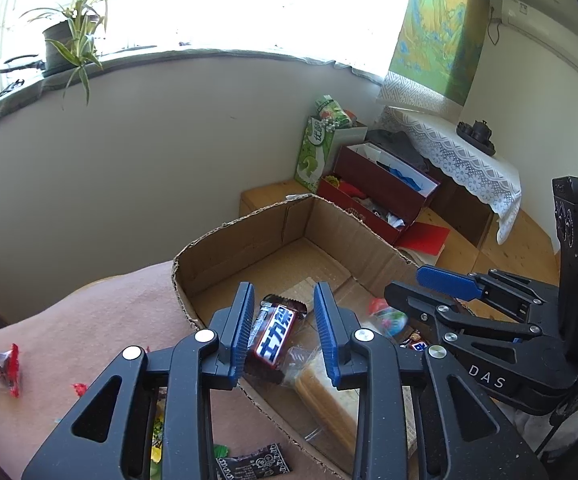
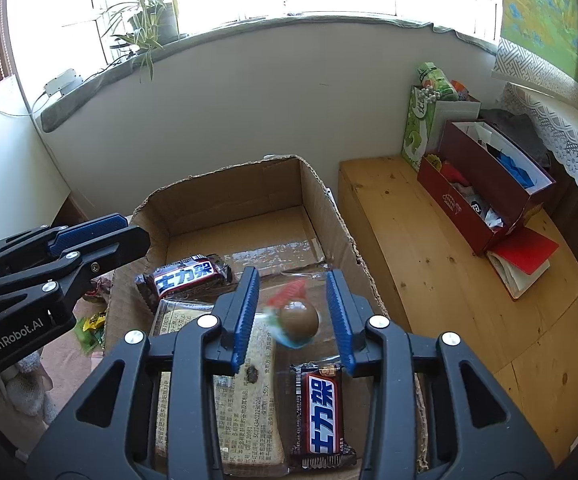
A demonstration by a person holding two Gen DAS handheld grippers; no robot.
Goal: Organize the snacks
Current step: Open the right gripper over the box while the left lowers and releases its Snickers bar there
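The right gripper's [image 2: 293,316] fingers [image 2: 245,312] are spread, and a round wrapped candy [image 2: 299,320] sits blurred in the gap, touching neither; it looks to be dropping into the cardboard box [image 2: 233,188]. The left gripper's [image 1: 283,332] fingers [image 1: 245,328] are spread too, over the box's left wall, with a chocolate bar [image 1: 275,336] below them inside the box. A 2nd bar [image 2: 323,412] lies at the box's near right, beside a packaged bread slice [image 2: 245,408]. The candy is light, hard and likely to roll, so pinching its twisted wrapper end would suit; the bars are stiff but slick, best taken across the middle. More wrapped snacks [image 1: 3,368] lie on the counter [image 1: 101,320] left of the box.
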